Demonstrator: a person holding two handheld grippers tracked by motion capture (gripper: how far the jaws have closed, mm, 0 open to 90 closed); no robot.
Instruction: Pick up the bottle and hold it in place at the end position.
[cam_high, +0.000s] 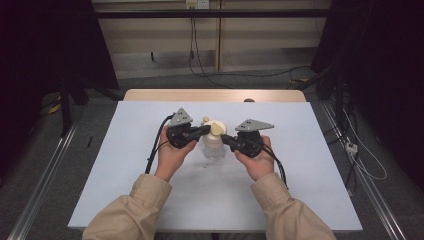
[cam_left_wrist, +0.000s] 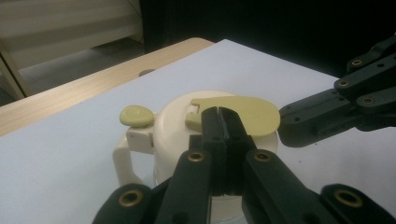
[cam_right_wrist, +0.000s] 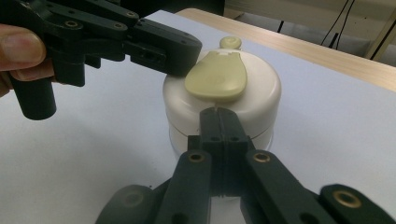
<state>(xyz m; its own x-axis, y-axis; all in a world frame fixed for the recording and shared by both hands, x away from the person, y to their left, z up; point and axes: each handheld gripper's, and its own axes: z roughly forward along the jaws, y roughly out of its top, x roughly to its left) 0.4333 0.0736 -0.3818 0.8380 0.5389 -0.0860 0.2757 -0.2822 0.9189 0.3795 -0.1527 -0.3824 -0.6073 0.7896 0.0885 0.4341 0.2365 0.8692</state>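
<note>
A cream lidded cup (cam_high: 214, 139) stands mid-table; its lower body looks clear. On the lid (cam_left_wrist: 173, 122) lies a yellow-green flap (cam_left_wrist: 254, 112), hinged by a small knob (cam_left_wrist: 135, 115) above a side handle (cam_left_wrist: 122, 163). My left gripper (cam_high: 205, 129) comes from the left, shut and holding nothing. Its tips (cam_left_wrist: 223, 116) sit at the flap's edge. My right gripper (cam_high: 225, 140) comes from the right, also shut and holding nothing, its tips (cam_right_wrist: 218, 114) against the lid's (cam_right_wrist: 261, 98) rim. Each gripper view shows the other gripper: the right gripper (cam_left_wrist: 286, 126) and the left gripper (cam_right_wrist: 187, 53) beside the flap (cam_right_wrist: 217, 77).
A pale sheet (cam_high: 125, 165) covers the table, and a strip of wood (cam_high: 210, 95) shows at the far edge. Cables (cam_high: 200, 65) run over the floor behind it, and metal rails (cam_high: 45, 175) flank both sides. Both hands hold the grippers close to the cup.
</note>
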